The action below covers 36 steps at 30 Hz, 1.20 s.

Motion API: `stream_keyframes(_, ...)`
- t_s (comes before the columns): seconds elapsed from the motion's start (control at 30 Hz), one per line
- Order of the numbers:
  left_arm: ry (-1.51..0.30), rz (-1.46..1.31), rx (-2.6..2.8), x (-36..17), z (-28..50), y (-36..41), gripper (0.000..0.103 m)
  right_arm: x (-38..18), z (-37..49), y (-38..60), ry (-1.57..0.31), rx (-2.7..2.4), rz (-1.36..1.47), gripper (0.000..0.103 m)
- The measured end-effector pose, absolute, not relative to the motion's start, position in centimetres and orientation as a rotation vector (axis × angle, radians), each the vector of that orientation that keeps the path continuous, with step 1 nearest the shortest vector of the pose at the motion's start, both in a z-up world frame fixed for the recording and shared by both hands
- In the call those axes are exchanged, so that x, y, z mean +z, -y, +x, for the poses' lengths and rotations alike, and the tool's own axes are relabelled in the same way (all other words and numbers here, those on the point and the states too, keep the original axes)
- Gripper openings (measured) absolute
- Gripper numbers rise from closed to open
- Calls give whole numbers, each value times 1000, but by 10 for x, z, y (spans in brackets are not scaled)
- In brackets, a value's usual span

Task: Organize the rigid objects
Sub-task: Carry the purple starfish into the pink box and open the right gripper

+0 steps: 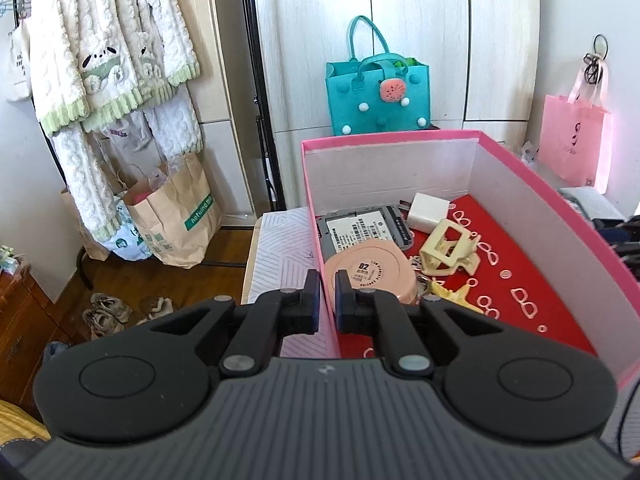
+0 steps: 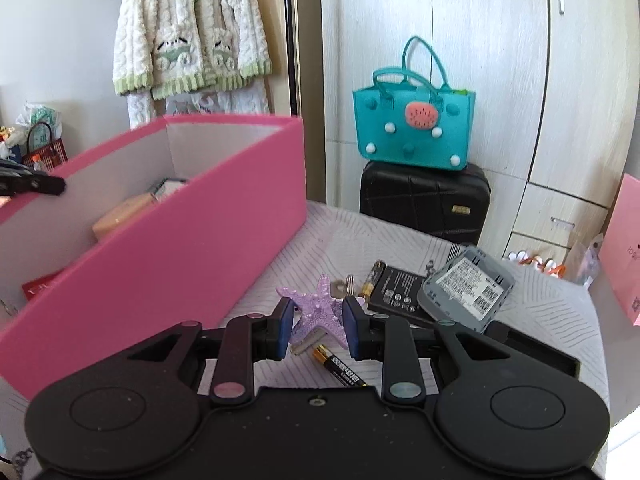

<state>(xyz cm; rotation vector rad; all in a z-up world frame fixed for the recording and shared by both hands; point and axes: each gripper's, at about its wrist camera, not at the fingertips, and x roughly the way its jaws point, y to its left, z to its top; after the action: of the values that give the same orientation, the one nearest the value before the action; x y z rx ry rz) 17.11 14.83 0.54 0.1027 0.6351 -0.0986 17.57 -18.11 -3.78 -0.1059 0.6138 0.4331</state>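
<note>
While the left gripper (image 1: 327, 298) clamps the pink box's (image 1: 316, 216) left wall, its jaws nearly together, the right gripper (image 2: 316, 326) grips a purple starfish (image 2: 316, 312) above the bench (image 2: 540, 320), just right of the box. Batteries (image 2: 340, 370), a key (image 2: 340, 288) and a grey case (image 2: 466, 290) lie nearby.

Desk (image 2: 540, 312) has a striped cover; pink box (image 2: 180, 240) at 9 o'clock, purple starfish (image 2: 320, 312), batteries (image 2: 340, 372), maybe a router (image 2: 466, 288) at 2.
</note>
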Motion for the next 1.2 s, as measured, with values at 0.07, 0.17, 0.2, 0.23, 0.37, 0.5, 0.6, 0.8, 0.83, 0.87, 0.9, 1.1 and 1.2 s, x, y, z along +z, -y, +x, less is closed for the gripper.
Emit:
stream_keyframes(0.07,-639,110,-89,2,174,-146,6,-31,171,182,-596,431,-102,31)
stream_keyframes(0.17,-639,101,-94,0,175,-146,6,-15,163,185,-564,439,-81,31)
stream_keyframes(0.2,-636,100,-95,-1,175,-147,6,-10,161,185,-555,444,-73,31)
stream_keyframes(0.23,-633,100,-96,-2,175,-146,6,-4,160,185,-545,454,-65,31)
stream_keyframes(0.37,-627,113,-92,-4,176,-144,6,22,153,180,-494,517,-32,31)
stream_keyframes(0.5,-624,112,-92,-3,174,-145,6,43,150,165,-463,623,-14,31)
stream_keyframes(0.6,-620,106,-94,-3,173,-145,6,49,155,146,-492,717,-6,31)
stream_keyframes(0.8,-613,107,-101,-3,170,-147,6,43,173,82,-695,886,-54,31)
stream_keyframes(0.83,-612,108,-102,-3,170,-147,6,40,176,71,-729,909,-74,31)
stream_keyframes(0.87,-611,108,-104,-3,170,-147,6,37,178,61,-756,926,-94,31)
stream_keyframes(0.9,-610,108,-104,-3,170,-147,6,33,180,52,-782,937,-119,31)
stream_keyframes(1.1,-606,114,-108,-3,169,-147,6,15,190,16,-869,944,-213,31)
stream_keyframes(1.2,-607,114,-107,-3,170,-147,6,13,194,9,-866,931,-224,32)
